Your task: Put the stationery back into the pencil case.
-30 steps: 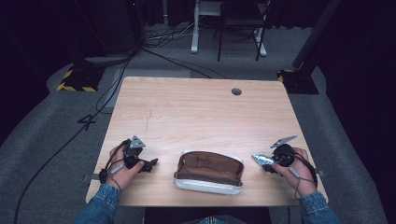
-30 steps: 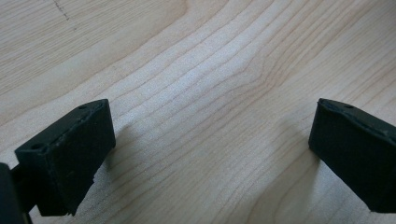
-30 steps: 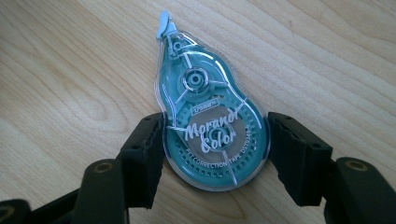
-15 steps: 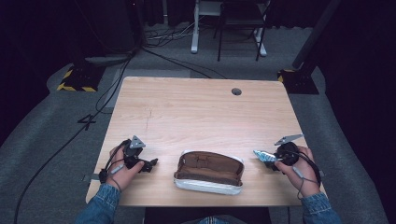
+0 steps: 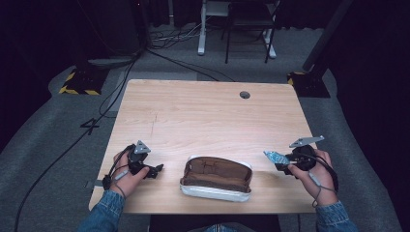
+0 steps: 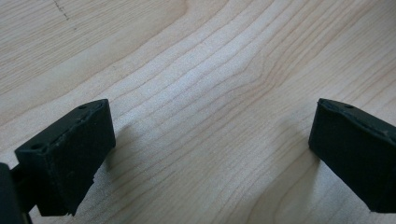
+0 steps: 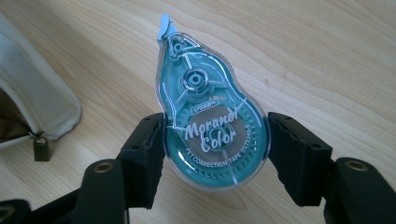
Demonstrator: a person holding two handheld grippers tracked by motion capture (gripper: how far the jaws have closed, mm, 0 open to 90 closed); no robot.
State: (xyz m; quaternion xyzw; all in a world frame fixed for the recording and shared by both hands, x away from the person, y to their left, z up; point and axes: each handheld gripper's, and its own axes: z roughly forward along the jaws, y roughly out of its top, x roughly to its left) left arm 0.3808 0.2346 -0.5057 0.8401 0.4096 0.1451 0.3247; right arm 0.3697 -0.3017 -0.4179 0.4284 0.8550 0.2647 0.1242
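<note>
My right gripper (image 7: 215,147) clamps a teal correction tape (image 7: 212,126) whose printed label reads in its own view; from above it hangs right of the open pencil case (image 5: 216,176). My left gripper (image 6: 210,154) gapes over bare table (image 6: 196,60).

Table (image 5: 203,121) was evenly lit from above, surroundings fell off to near black. High view soft, slightly grainy. Left gripper view sharp on wood grain, soft shadows under jaws. Right gripper view crisp, mild glare on clear plastic.
</note>
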